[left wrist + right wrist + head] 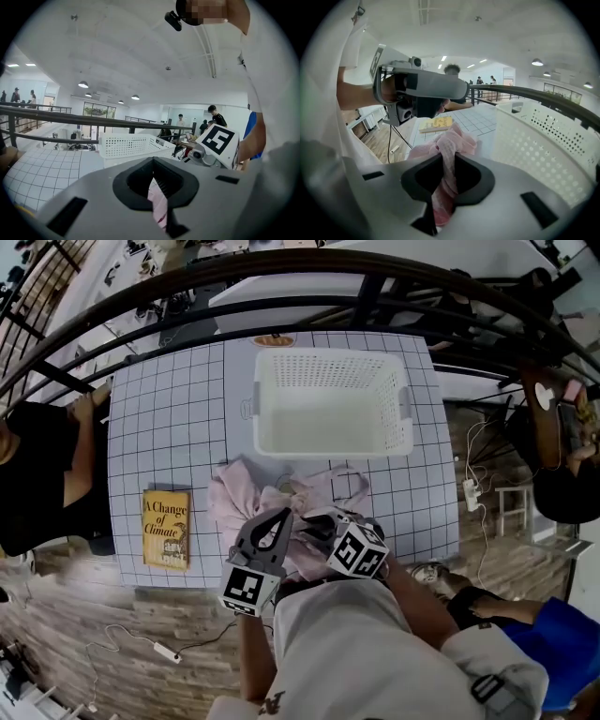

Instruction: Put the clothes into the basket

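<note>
Clothes [267,502], a crumpled pink bundle, lie on the gridded table [169,409] near its front edge, just in front of the white perforated basket [330,357] and outside it. The left tool [279,517] is pinched shut on a thin fold of the pink fabric. The right tool [317,521], close beside it, grips a thicker twisted bunch of the same bundle. A yellow book [166,529] lies left of the clothes, apart from them

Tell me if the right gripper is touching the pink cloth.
Touching. The right gripper view shows the right gripper with its jaws closed on a bunched fold of the pink cloth, which runs straight through between them.
</note>
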{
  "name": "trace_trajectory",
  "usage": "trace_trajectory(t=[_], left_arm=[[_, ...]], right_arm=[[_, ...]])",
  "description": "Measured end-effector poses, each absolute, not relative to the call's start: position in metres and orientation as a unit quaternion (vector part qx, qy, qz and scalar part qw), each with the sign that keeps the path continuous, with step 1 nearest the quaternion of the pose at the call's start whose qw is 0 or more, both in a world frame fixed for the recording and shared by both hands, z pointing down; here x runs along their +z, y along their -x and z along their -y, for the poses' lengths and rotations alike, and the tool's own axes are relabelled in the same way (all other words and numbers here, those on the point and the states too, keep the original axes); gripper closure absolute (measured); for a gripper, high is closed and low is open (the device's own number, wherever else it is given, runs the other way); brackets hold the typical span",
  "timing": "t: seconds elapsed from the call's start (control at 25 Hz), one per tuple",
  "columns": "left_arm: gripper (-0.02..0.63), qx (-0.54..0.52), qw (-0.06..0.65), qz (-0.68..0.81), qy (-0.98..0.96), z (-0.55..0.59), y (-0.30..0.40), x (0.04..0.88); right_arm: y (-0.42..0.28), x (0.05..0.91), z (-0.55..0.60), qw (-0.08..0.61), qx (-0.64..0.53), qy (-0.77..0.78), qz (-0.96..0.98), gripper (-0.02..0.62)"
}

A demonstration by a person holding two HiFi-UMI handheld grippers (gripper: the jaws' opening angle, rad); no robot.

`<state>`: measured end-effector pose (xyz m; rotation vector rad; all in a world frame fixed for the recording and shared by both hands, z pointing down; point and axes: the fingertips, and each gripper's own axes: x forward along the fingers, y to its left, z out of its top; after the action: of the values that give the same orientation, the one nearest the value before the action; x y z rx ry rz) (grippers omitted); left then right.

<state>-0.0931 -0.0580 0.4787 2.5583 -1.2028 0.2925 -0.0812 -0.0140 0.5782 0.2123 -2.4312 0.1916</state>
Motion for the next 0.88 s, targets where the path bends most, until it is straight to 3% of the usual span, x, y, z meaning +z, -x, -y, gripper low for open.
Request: trace_trajectory(t=[0.88], left_arm=[[0.604,0.055,0.098,0.410,-0.905,0.063,0.086,0.388]], right_arm=[[0.080,0.463,0.042,0.185,0.059,-0.131,0.972,0.529]])
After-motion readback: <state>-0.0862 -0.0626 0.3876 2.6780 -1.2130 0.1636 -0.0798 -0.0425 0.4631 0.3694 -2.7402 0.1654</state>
